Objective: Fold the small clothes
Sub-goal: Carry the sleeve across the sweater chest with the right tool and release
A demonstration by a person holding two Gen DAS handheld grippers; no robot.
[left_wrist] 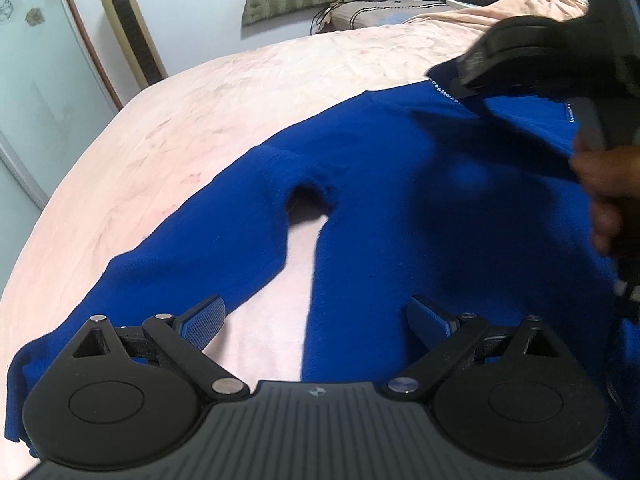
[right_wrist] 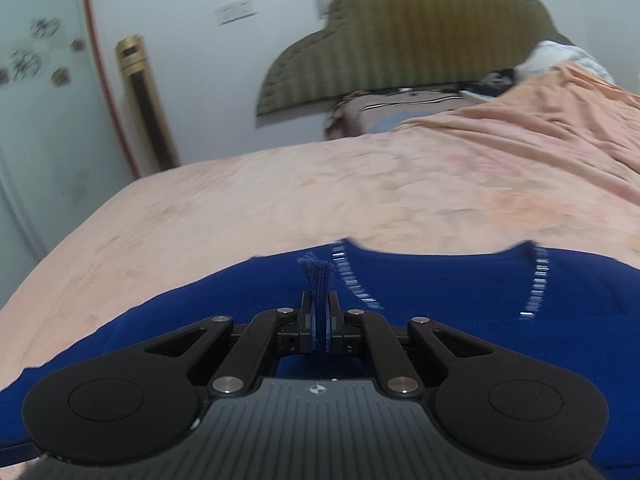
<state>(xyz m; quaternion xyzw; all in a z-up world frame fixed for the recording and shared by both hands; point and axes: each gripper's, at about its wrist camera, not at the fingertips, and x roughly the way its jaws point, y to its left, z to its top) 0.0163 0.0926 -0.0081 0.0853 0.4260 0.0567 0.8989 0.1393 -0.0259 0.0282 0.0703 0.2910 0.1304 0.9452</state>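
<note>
At the far left of both views a gold tower fan (left_wrist: 130, 26) is standing against the pale wall, and the pink bedspread (left_wrist: 132, 152) is stretching out from there. My left wrist camera is giving me the whole spread of the blue sweater (left_wrist: 400, 184): one sleeve is running down to the left edge, the body is lying flat on the bedspread to the right. My left gripper (left_wrist: 316, 322) is hovering over it with its ribbed blue pads (left_wrist: 204, 320) wide apart and gripping nothing. Only this view is catching my right gripper (left_wrist: 516, 56) from outside, a blurred black shape at the sweater's shoulder. My right wrist camera is showing its blue pads pressed together on a pinched-up ridge of the soft knit, beside a neckline (right_wrist: 440, 256) trimmed with small glinting stones, and a padded olive headboard (right_wrist: 404, 44) beyond
</note>
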